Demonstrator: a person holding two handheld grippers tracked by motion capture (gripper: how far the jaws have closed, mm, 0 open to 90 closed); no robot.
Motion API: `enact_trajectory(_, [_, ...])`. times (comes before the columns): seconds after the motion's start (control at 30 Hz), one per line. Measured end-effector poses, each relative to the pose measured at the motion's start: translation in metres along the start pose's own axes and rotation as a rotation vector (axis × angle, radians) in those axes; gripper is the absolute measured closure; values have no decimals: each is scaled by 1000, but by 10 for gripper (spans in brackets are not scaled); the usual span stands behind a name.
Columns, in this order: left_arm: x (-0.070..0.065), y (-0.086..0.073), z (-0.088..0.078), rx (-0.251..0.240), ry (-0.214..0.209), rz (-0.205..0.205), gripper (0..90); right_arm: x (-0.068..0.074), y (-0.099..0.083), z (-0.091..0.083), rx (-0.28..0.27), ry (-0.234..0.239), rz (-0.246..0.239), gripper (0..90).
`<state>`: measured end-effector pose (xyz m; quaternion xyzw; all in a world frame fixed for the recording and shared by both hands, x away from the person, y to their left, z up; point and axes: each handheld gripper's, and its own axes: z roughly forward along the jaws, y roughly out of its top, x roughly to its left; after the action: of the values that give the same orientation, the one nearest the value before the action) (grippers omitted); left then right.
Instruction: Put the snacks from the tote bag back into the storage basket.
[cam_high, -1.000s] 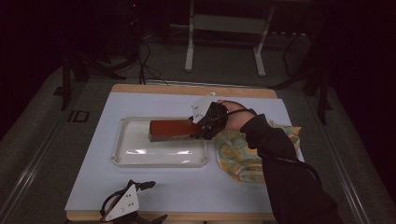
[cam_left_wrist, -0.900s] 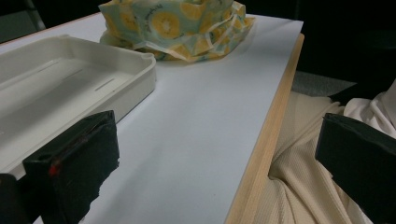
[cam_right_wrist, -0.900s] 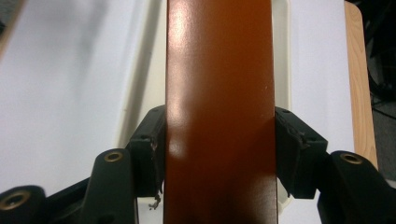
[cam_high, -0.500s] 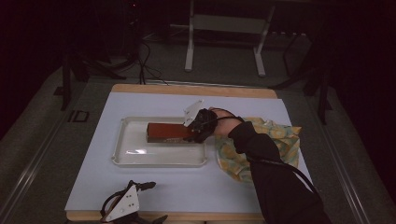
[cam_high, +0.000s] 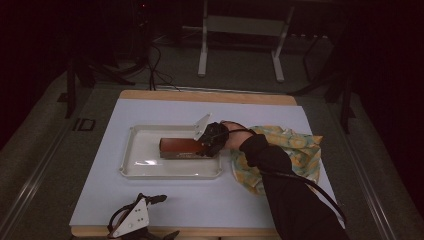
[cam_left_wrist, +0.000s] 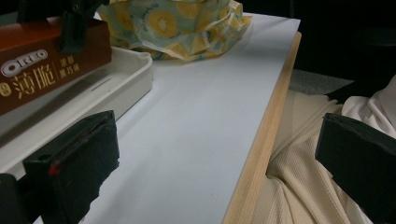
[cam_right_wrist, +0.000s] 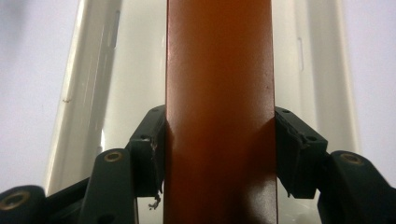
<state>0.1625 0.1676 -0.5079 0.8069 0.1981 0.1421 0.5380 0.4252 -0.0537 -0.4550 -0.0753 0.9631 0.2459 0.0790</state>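
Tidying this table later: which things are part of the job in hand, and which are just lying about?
In the job:
right gripper, shut on the box
brown Oreo box
white tray under it

Lying about:
yellow patterned cloth
left gripper, jaws open, near the table's front edge

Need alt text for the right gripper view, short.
Two black jaws of the right gripper clamp the sides of a long brown box, seen end-on. Below it lies a white tray on a pale table.

A dim room surrounds the white-topped, wood-edged desk (cam_high: 165, 210) at frame centre, with grey carpeted floor (cam_high: 40, 165), a pale metal stand (cam_high: 240, 30) at upper centre, and dark cables (cam_high: 155, 65) upper left.
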Motion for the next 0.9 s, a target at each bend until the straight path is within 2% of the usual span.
enact_trajectory(0.23, [0, 0, 0, 0, 0, 0, 0, -2, -4, 13, 35, 20, 8, 429])
enact_trajectory(0.37, [0, 0, 0, 2, -1, 2, 0, -4, -6, 18, 49, 57, 33, 428])
enact_trajectory(0.57, [0, 0, 0, 2, -2, 3, 0, -4, -6, 20, 54, 51, 26, 427])
enact_trajectory(0.77, [0, 0, 0, 4, -3, 3, 0, -4, -6, 21, 61, 53, 42, 417])
enact_trajectory(0.9, [-1, 0, 0, 5, -5, 3, 0, -2, -5, 23, 84, 41, 40, 393])
